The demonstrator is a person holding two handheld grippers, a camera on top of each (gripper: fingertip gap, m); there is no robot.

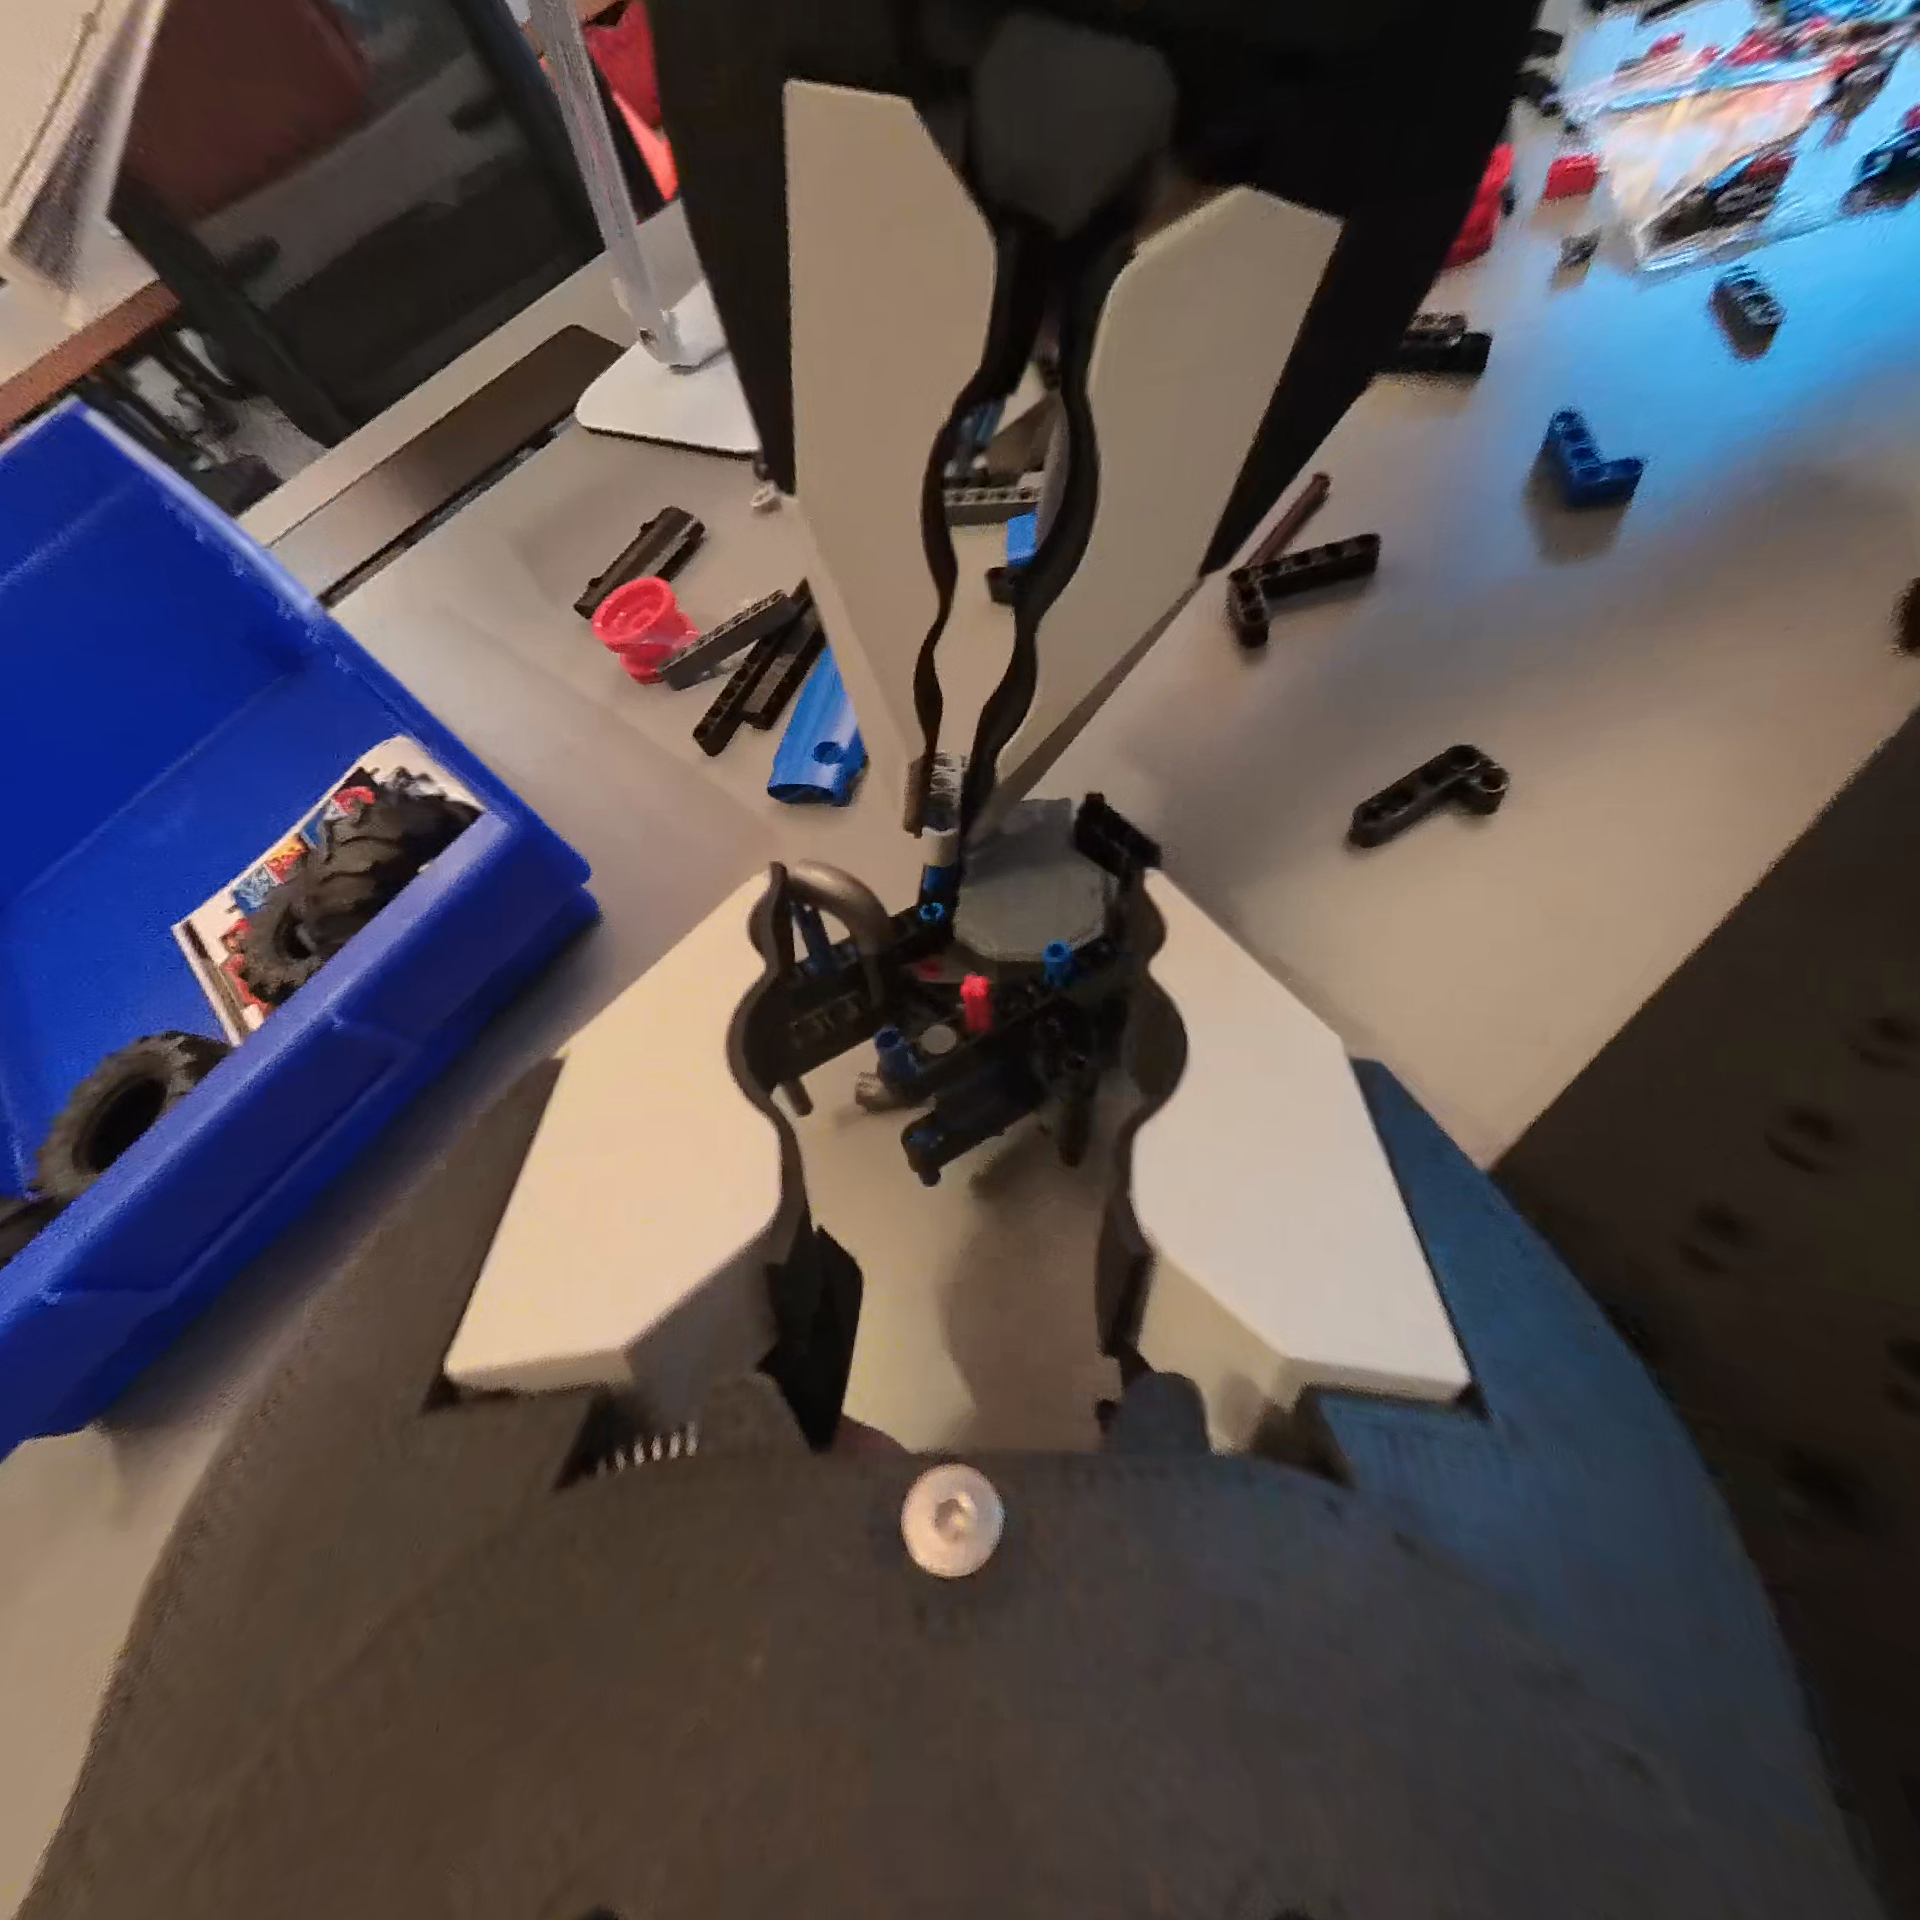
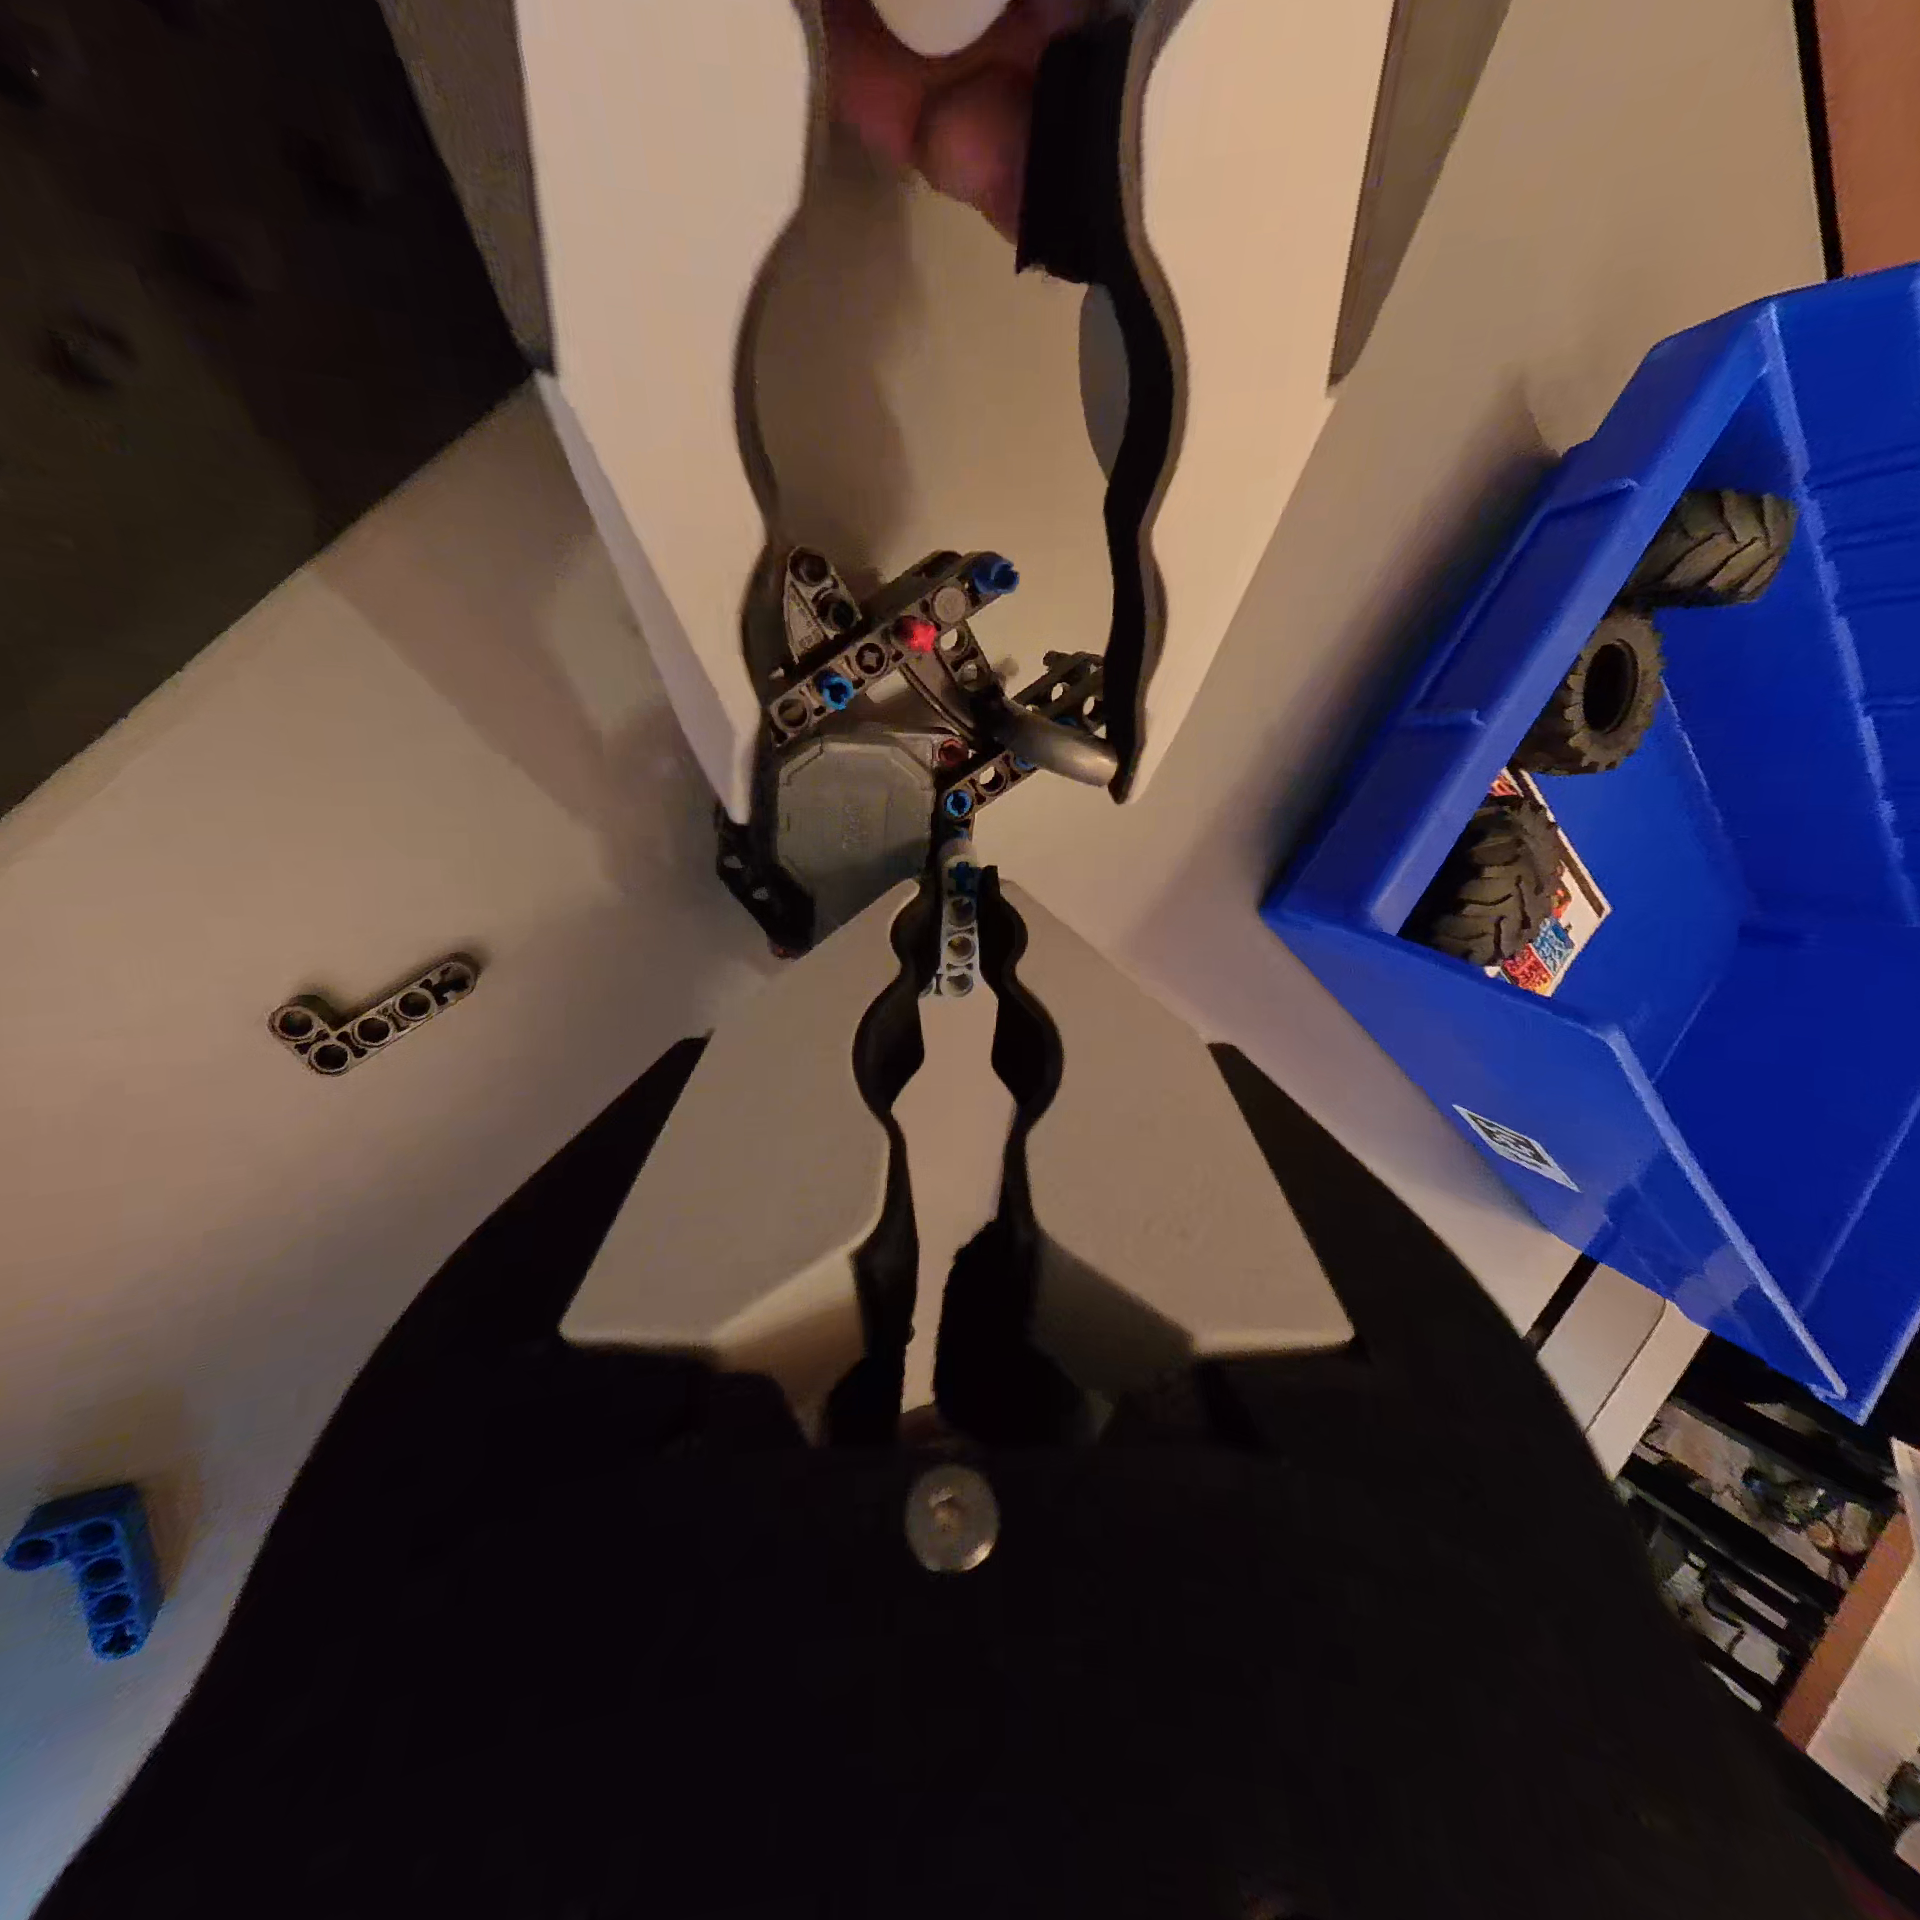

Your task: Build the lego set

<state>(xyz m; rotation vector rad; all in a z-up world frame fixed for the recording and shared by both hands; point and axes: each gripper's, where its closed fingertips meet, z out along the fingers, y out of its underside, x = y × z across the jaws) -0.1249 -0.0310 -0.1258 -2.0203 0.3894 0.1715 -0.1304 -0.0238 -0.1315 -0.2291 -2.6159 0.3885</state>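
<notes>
L gripper (image 1: 951, 997), lower centre of the left wrist view: jaws spread fairly wide w/ the part-built lego chassis (image 1: 966, 997) lodged between the tips; reads as clamped on the frame's two sides, prob. to brace it while the other hand works; contact on the R side not fully clear.

R gripper (image 2: 958, 914), centre of the right wrist view: jaws nearly closed, pinching a short grey beam (image 2: 958, 940) lengthwise; beam's far end meets a blue pin (image 2: 957, 802) at the chassis edge, just beside the grey motor block (image 2: 847, 821); looks like a press-fit in hand, held end-on so the push runs along the beam.

Table (image 1: 1455, 935) beyond: black L-beam (image 1: 1429, 795) mid-right, loose and apart from the build; red hub (image 1: 639, 623) and a pile of black beams (image 1: 748, 665) centre-left; blue L-piece (image 1: 1584, 462) upper right; all within reach as stock, I'd say.

Blue bin (image 1: 260, 831) at left edge, holding black tyres (image 1: 343, 894) and a printed sheet (image 1: 223, 956); wheels likely kept aside for later; build judged early-to-mid.
</notes>
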